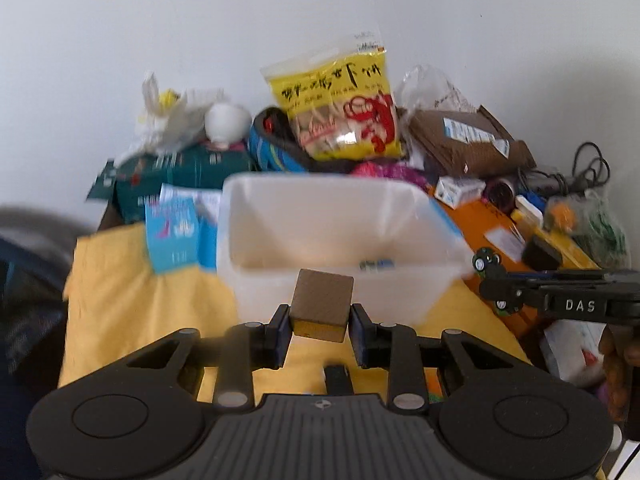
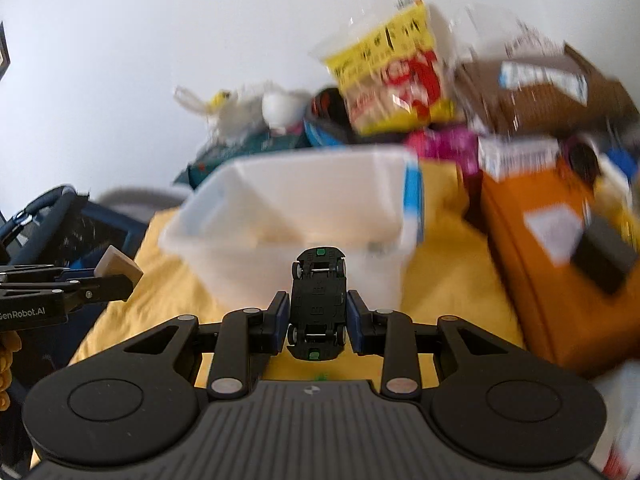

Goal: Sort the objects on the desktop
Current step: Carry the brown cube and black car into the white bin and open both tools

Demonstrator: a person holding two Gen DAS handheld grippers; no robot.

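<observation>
Between our left gripper [image 1: 319, 330] pads sits a brown block [image 1: 321, 304], clamped; our right gripper [image 2: 317, 322] grips a black toy car [image 2: 317, 302] belly-up. Ahead of both, white bin [image 1: 280, 280], contents blurred; clutter behind smeared.

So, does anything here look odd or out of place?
Yes: the toy car in the right tongs is held belly-up, wheels and underside facing the camera. The block in the left tongs sits tilted. The yellow snack bag at the back appears upside down.
</observation>
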